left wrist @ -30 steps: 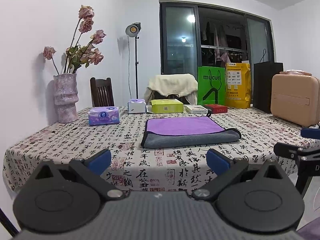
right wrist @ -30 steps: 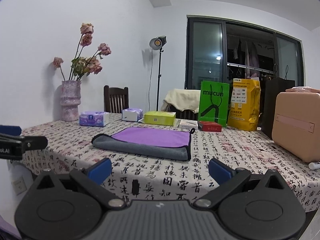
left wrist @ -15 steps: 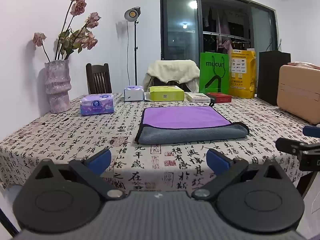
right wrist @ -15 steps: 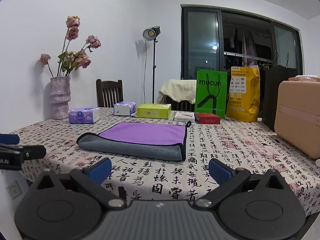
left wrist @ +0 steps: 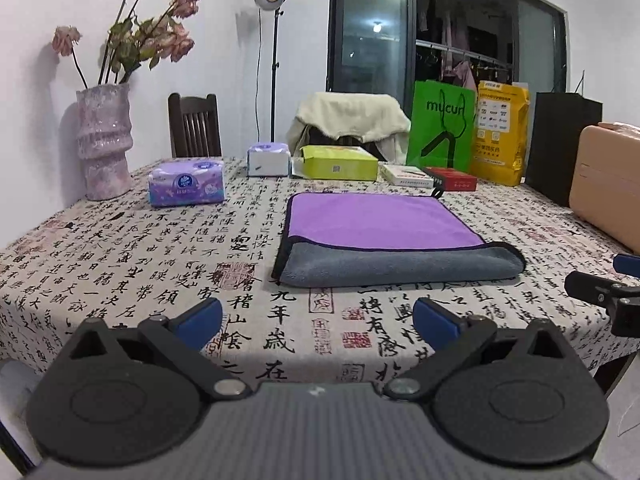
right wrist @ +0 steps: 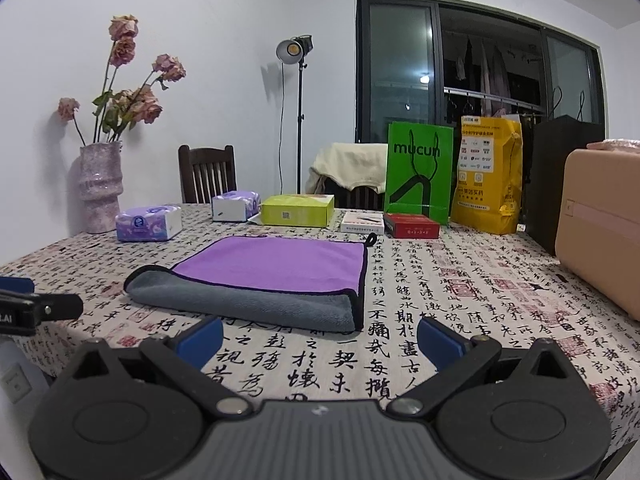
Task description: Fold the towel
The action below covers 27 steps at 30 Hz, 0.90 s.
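Towel (left wrist: 384,236) lies flat on the bench (left wrist: 120,256) in the left wrist view, straight ahead of the left gripper (left wrist: 318,320) and beyond its blue fingers (left wrist: 200,318), not touching them. It is folded over once: a purple face on top, edged with dark trim, and a grey underside that shows as a rounded band along the near edge. A small dark loop sticks out at its far right corner. The fingers stand wide apart and hold nothing. To the right of them, the tip of the other tool pokes in over the bench edge. Further off, past the towel, sit a tissue pack (left wrist: 186,182), a yellow-green box (left wrist: 340,162) and a green bag (left wrist: 440,128); a vase (left wrist: 104,140) of dried flowers stands far to the left.

From the right wrist view, the towel (right wrist: 272,268) sits ahead and a little left of the right gripper (right wrist: 320,338), its grey fold nearest the fingers (right wrist: 438,338) and its trimmed right edge running away from them. The purple top lies smooth and the loop shows at the far corner. These fingers are also spread wide and empty, hovering short of the cloth. A tan case (right wrist: 600,224) stands off to the right.
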Tool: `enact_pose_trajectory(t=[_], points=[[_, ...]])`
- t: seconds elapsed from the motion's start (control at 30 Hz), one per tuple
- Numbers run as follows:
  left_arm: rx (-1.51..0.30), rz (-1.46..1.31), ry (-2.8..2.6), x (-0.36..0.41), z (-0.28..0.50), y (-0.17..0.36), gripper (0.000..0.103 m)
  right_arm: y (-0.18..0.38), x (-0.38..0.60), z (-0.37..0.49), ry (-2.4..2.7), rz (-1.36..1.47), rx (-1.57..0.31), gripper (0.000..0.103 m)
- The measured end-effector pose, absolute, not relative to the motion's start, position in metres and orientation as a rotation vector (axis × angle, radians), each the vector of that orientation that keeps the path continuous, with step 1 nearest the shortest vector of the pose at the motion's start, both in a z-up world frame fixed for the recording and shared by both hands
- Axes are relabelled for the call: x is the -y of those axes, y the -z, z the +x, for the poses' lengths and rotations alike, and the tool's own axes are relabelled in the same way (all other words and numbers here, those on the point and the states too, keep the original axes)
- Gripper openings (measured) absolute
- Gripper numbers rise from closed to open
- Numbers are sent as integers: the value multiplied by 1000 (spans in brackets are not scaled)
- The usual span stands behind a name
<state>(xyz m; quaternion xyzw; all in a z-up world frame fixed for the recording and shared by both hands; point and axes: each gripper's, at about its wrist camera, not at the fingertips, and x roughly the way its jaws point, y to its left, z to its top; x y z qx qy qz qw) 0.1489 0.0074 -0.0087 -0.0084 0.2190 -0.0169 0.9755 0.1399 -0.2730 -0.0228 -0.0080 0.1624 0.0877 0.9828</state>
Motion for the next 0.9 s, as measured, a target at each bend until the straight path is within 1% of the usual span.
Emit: enact_pose_trajectory(t=[0.9], points=[[-507,-66,66,-36,254,14,103,35,277,250,-159,-34,-422,103]])
